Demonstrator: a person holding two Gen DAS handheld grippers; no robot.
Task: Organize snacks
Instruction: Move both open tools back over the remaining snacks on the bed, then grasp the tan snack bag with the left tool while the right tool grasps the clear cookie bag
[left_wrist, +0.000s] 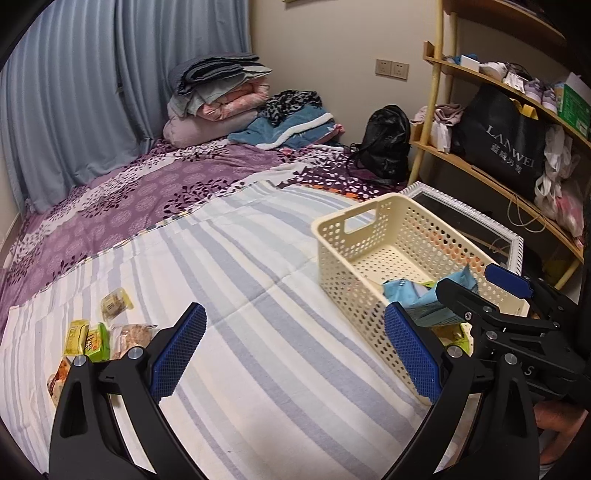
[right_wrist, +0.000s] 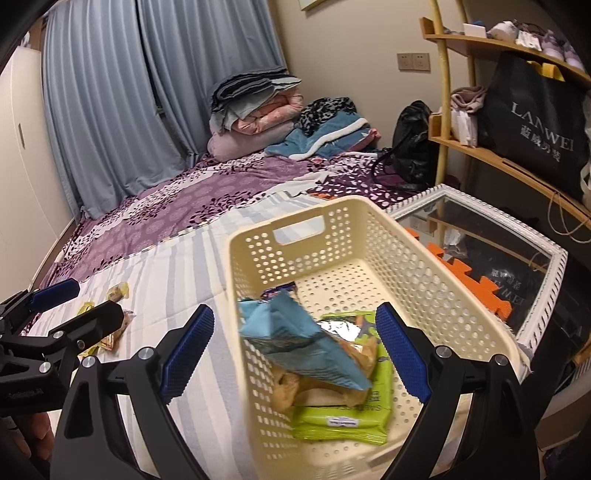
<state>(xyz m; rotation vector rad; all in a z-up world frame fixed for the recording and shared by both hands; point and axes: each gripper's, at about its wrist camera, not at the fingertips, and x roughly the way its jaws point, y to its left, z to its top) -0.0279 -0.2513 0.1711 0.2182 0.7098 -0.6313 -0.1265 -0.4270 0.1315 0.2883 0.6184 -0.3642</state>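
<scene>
Mid-sort: cream basket (right_wrist: 424, 266) on the bed (left_wrist: 258, 369) already holds several packets; both the left gripper (left_wrist: 295, 354) and right gripper (right_wrist: 295, 350) gape empty, so next is probably fetching the loose snacks (left_wrist: 99, 336) at the left.

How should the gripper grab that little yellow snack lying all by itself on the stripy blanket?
Take the small yellow snack across its short sides, coming from above. It lies flat on the striped blanket, apart from the other packets, so open fingers can probably straddle it cleanly.
</scene>
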